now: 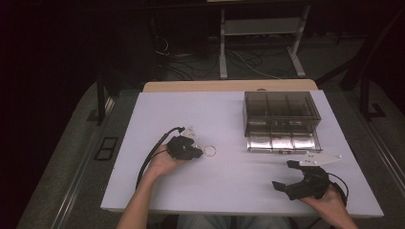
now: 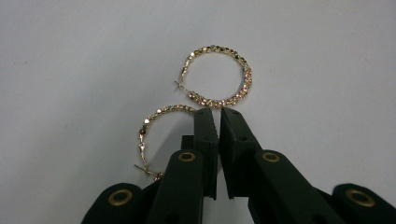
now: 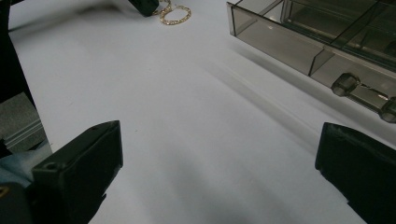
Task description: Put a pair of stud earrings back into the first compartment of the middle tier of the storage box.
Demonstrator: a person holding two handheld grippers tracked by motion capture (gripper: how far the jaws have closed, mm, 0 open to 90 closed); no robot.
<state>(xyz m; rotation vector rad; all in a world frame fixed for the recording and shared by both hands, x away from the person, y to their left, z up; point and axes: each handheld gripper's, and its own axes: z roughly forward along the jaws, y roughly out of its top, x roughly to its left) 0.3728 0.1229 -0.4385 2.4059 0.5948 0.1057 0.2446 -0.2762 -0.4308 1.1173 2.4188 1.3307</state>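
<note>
1. Left gripper [image 1: 197,153] rests on the white table [image 1: 143,191]; jaws nearly closed, pinching the near hoop earring [image 2: 161,126] at its rim.
2. Second hoop earring [image 2: 218,77] lies flat just past the jaw tips, touching the first.
3. Drawer box [image 1: 281,121] sits well to the right, drawer pulled out.
4. Right gripper [image 1: 286,175] idles nearer the box, jaws wide open and empty.

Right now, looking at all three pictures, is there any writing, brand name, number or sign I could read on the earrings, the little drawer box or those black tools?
None can be read.
Two gold hoop earrings: no writing.
Clear drawer box: no label; a small dark mark on the open drawer's front edge is too small to read.
Left gripper and right gripper: plain black, no brand or number.
White table: unmarked.
</note>
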